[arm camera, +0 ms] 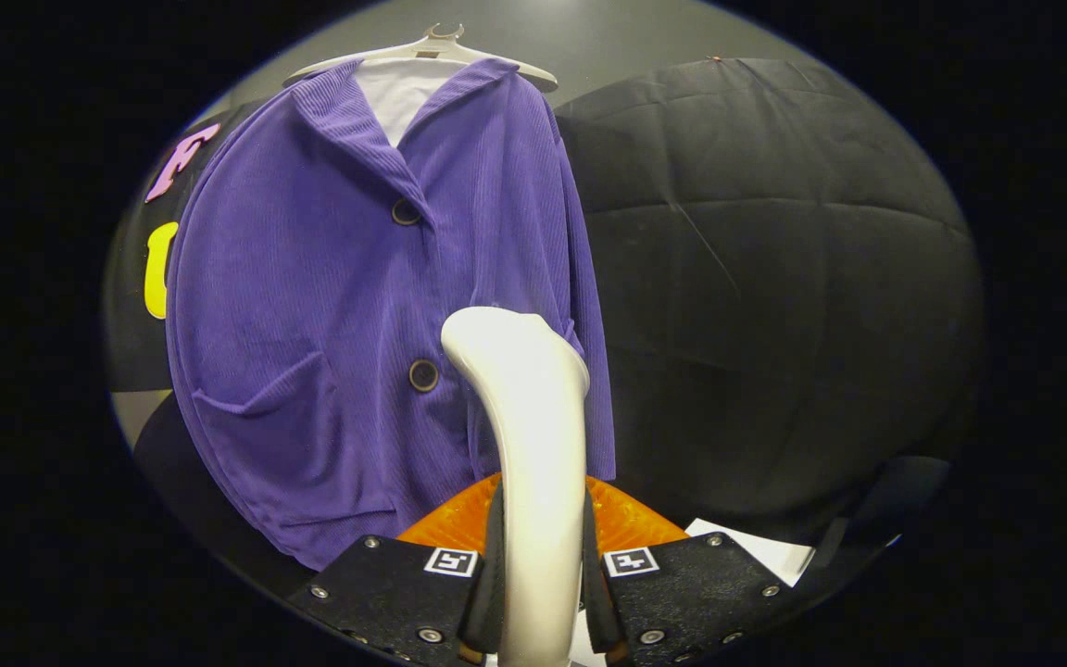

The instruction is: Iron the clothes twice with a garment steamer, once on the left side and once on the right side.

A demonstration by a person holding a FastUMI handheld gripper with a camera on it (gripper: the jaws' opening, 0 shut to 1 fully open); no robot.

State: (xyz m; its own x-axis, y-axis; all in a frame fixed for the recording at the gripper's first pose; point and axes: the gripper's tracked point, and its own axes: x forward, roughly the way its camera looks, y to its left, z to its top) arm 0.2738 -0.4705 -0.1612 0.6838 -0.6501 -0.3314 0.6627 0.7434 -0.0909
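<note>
A purple ribbed jacket with dark buttons hangs on a pale hanger in front of the black cloth wall, over a white inner shirt. My gripper is shut on the white handle of the garment steamer, which rises between the fingers. The steamer's head points at the jacket's right front panel, about level with the lower button. Whether the head touches the cloth I cannot tell. An orange part of the steamer shows just ahead of the fingers.
Black quilted cloth covers the wall to the right of the jacket. A white sheet lies low beyond the right finger. A grey surface shows low to the left of the jacket.
</note>
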